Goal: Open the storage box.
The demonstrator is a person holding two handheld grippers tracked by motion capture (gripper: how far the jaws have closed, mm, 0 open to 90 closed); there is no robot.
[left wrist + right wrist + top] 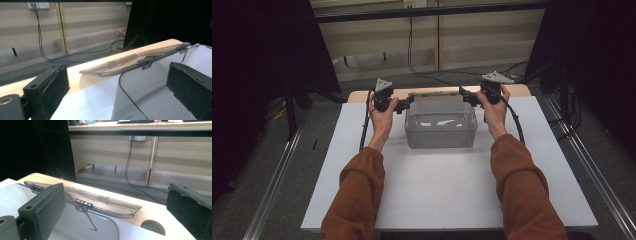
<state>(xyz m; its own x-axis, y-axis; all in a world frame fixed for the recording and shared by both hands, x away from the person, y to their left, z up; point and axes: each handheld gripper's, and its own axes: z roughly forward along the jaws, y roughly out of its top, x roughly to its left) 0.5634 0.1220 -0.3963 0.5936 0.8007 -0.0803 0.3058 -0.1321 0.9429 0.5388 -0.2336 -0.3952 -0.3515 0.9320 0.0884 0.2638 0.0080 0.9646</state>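
A clear plastic box [440, 129] sits mid-table on a white sheet [447, 190], its hinged lid [435, 93] folded flat behind. The left gripper [404, 104] and right gripper [466, 96], jaws open, straddle its back corners. Likely next: closing the lid, which calls for gripping it first.

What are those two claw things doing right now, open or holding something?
Left gripper: open, jaws either side of the clear box's wall, gripping nothing.
Right gripper: open, holding nothing, at the box's far right corner.
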